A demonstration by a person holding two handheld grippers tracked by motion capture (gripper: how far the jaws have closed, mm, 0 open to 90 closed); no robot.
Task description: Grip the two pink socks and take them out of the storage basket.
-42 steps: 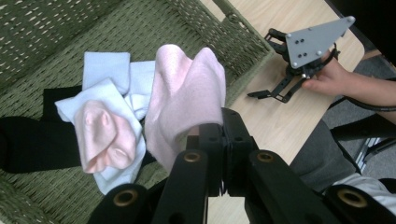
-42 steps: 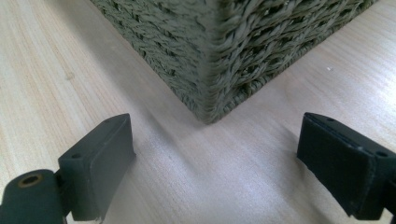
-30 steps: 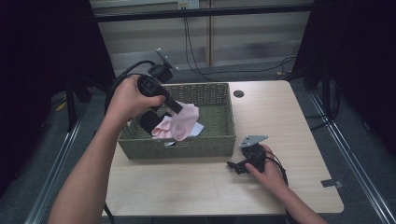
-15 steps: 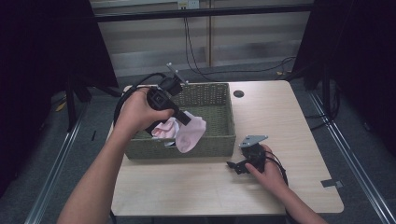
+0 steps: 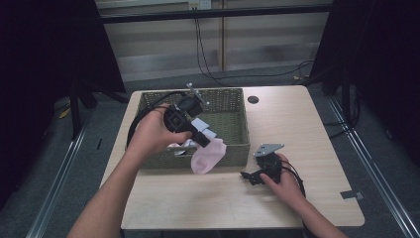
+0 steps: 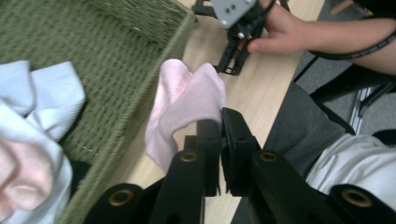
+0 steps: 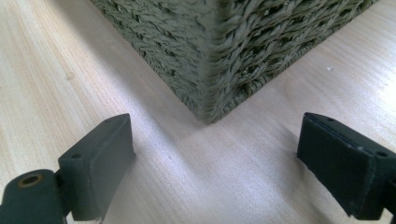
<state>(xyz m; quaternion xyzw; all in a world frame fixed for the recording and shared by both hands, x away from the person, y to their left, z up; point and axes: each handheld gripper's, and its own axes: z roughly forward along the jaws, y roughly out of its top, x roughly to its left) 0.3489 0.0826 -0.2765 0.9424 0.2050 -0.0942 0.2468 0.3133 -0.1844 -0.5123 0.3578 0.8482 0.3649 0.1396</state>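
The left gripper (image 5: 204, 141) has its jaws almost pressed together, with only a thin slit between the pads, and they pinch one end of a pink sock (image 5: 208, 156); the jaws have just been easing apart a little, yet the fabric sits between the pads (image 6: 211, 140) and they press on it. In the left gripper view the sock (image 6: 180, 109) rises away from the jaws, folded on itself into a soft arch, its free end curling back down toward the table (image 6: 252, 93). From the high view the sock hangs off the gripper over the near wall of the woven green basket (image 5: 237, 99), its long axis running downward and slightly toward the person, the loose end reaching the table (image 5: 317, 129) just in front of the basket. White and pale pink cloths (image 6: 32, 121) lie inside the basket beside it. The right gripper (image 5: 253, 176) rests on the table well to the right of the sock, held by the person's right hand (image 5: 282, 181); its jaws stand spread wide with nothing between them, pointing at the near corner of the basket (image 7: 219, 60), apart from it.
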